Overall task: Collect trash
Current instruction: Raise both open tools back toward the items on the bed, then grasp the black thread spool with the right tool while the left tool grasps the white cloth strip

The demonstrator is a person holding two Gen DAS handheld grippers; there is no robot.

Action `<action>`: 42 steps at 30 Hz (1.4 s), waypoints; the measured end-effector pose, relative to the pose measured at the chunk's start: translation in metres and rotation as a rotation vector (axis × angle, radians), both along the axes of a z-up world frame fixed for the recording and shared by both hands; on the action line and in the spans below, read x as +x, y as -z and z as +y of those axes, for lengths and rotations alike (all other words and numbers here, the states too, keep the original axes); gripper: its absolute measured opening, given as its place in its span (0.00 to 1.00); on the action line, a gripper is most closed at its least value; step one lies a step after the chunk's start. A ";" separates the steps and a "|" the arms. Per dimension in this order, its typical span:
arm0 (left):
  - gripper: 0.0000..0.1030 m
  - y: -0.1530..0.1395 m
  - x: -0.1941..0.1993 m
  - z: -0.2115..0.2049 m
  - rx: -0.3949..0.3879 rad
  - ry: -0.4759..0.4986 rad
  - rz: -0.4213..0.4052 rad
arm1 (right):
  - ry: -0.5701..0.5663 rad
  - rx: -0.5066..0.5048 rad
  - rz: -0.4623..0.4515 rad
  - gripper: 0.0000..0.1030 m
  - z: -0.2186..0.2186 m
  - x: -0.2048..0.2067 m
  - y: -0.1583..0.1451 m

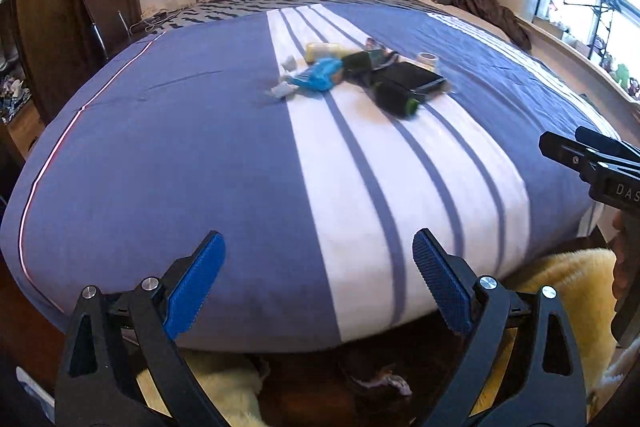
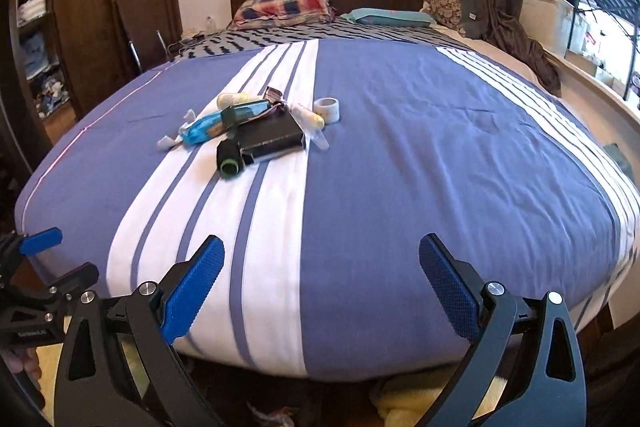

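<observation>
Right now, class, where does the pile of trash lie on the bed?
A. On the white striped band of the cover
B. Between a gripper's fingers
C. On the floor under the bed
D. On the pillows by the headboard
A: the pile of trash lies on the white striped band of the cover, far from both open grippers.

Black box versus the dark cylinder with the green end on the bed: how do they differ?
The black box is flat and rectangular; the dark cylinder is round and lies on its side. The box is all black; the cylinder has a green end. The box is larger. Both rest on the striped bedspread, side by side.
</observation>
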State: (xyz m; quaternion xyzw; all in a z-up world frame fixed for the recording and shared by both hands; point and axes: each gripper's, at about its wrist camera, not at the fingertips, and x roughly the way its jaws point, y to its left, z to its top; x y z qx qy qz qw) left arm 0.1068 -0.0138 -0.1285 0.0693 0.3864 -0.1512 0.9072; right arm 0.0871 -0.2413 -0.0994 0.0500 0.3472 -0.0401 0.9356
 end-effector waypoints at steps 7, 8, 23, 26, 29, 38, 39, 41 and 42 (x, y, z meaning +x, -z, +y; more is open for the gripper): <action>0.87 0.003 0.033 0.009 0.015 -0.027 0.012 | -0.141 0.055 0.034 0.73 0.029 0.049 0.014; 0.87 0.002 0.038 0.011 0.019 -0.032 0.010 | -0.154 0.062 0.042 0.68 0.033 0.055 0.017; 0.87 -0.001 0.085 0.021 0.026 -0.052 0.004 | -0.235 0.057 0.117 0.59 0.068 0.122 0.038; 0.87 0.001 0.093 0.023 0.020 -0.054 0.010 | -0.253 0.040 0.121 0.58 0.076 0.131 0.039; 0.87 0.005 0.106 0.025 -0.002 -0.051 0.026 | -0.241 0.012 0.130 0.55 0.078 0.141 0.042; 0.68 0.021 0.159 0.013 -0.023 -0.035 0.060 | -0.243 -0.037 0.126 0.27 0.067 0.132 0.037; 0.67 0.022 0.165 0.011 -0.027 -0.034 0.054 | -0.245 -0.035 0.124 0.26 0.067 0.130 0.036; 0.66 0.022 0.174 0.006 -0.036 -0.027 0.048 | -0.246 -0.028 0.121 0.26 0.063 0.123 0.037; 0.66 0.023 0.179 0.005 -0.049 -0.023 0.052 | -0.244 -0.023 0.118 0.26 0.061 0.119 0.037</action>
